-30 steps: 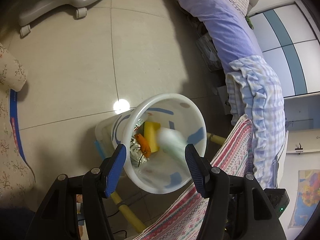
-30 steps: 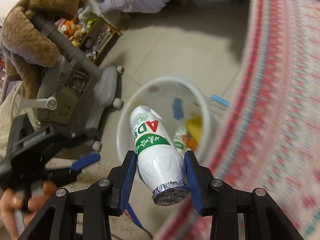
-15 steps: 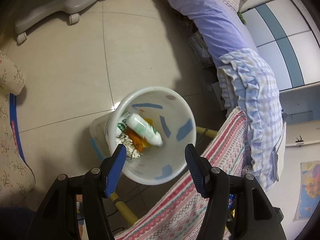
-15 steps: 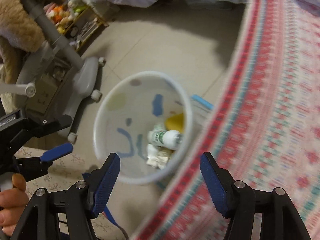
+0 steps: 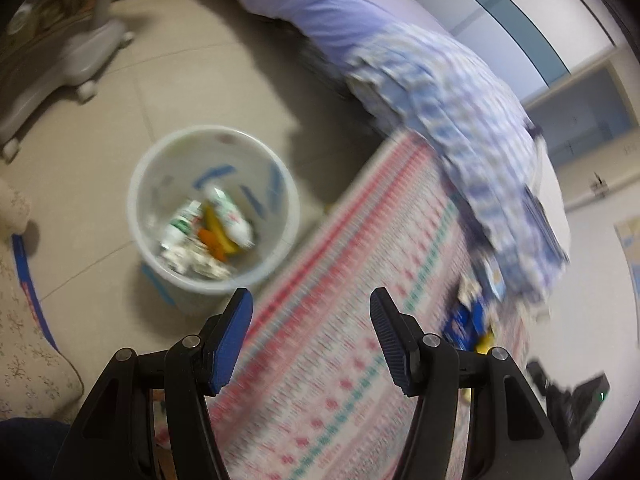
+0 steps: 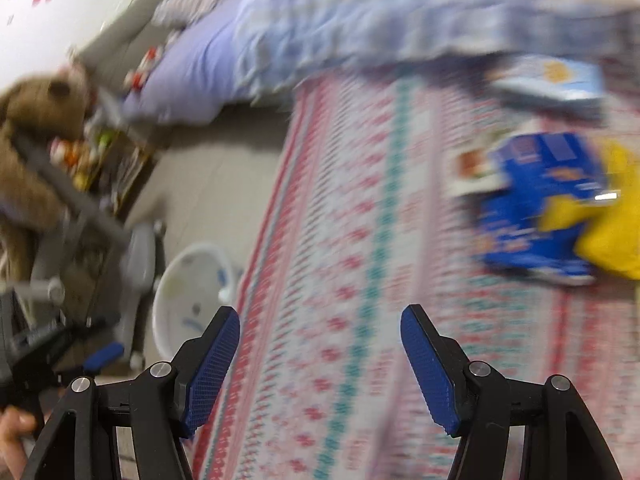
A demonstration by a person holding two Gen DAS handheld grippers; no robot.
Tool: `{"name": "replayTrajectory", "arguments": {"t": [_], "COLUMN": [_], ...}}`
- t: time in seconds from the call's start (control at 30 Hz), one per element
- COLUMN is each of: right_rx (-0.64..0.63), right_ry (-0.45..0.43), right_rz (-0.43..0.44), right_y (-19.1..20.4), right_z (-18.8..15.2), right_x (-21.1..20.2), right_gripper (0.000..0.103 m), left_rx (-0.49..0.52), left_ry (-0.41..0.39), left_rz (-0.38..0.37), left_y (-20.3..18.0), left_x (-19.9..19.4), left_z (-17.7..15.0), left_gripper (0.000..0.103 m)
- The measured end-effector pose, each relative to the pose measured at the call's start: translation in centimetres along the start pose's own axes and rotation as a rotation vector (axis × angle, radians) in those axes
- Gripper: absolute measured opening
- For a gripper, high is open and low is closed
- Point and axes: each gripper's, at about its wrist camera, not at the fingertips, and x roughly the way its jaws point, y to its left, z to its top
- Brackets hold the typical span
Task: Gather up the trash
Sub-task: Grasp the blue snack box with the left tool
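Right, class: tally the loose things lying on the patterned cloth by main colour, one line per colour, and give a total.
Dark blue packet: 1
Yellow packet: 1
Pale blue box: 1
White printed piece: 1
Total: 4 (the view is blurred, so the kinds are rough)

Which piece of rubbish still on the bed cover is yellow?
The crumpled yellow wrapper at the right edge. The packet next to it is blue, and the flat box farther back is pale blue.
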Motion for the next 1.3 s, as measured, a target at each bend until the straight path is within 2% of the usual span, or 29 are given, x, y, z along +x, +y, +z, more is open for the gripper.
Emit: {"name": "replayTrajectory", "arguments": {"t": [0.17,0.27,0.4,0.57,0.77,0.9,1.03,1.17,1.27,1.3], "right_rx": [0.178,0.216,0.261,0.282,0.294,0.236,0.207,0.227,0.237,0.239], "right_ry": [-0.114,-0.168,-0.155,-0.127,-0.132,-0.124,-0.124,-0.111,-0.110,-0.110], "right_rz": [0.001,-0.046,-0.053,-0.079,-0.055,-0.069,-0.095,-0.087,-0.101,-0.106], "right_y": [-6.9,-9.7,-12.4,-14.5,-15.3,-14.3,-14.0,-14.4,-14.8,-14.9], "right_z": [0.8,1.5,1.8,2.6,3.0,3.6,4.4,4.7,5.0,5.0], "right_x": [-4.8,-7.1,-7.8,-7.4,-7.7,-7.2,-6.5,-6.0,-5.7,-5.6], "right_gripper": [0.072,0.072,0.072,0.072,0.072,0.072,0.072,0.072,0.072,0.072], "left_rx": [0.115,0.197,0.288,0.324,0.463,0.424,0.409,0.360,0.329,0.341], "left_ry": [0.014,0.026,0.094,0.178,0.148,0.221,0.227,0.266,0.274,0.259], "left_rz": [-0.036,-0.049,-0.075,-0.104,-0.088,-0.095,-0.135,-0.113,-0.137,-0.148], "left_y": [-5.3,-8.9,-13.2,-18.0,-24.5,-26.6,-27.9,-27.6,-27.5,-27.6], "left_x": [-0.1,0.9,3.6,7.2,11.0,15.7,18.5,21.7,23.0,23.0], "left_z": [-3.3,-4.8,-6.5,-7.6,-6.5,-5.1,-4.6,-4.2,-4.2,-4.2], "left_gripper": [0.064,0.064,0.064,0.064,0.064,0.064,0.064,0.063,0.060,0.055]}}
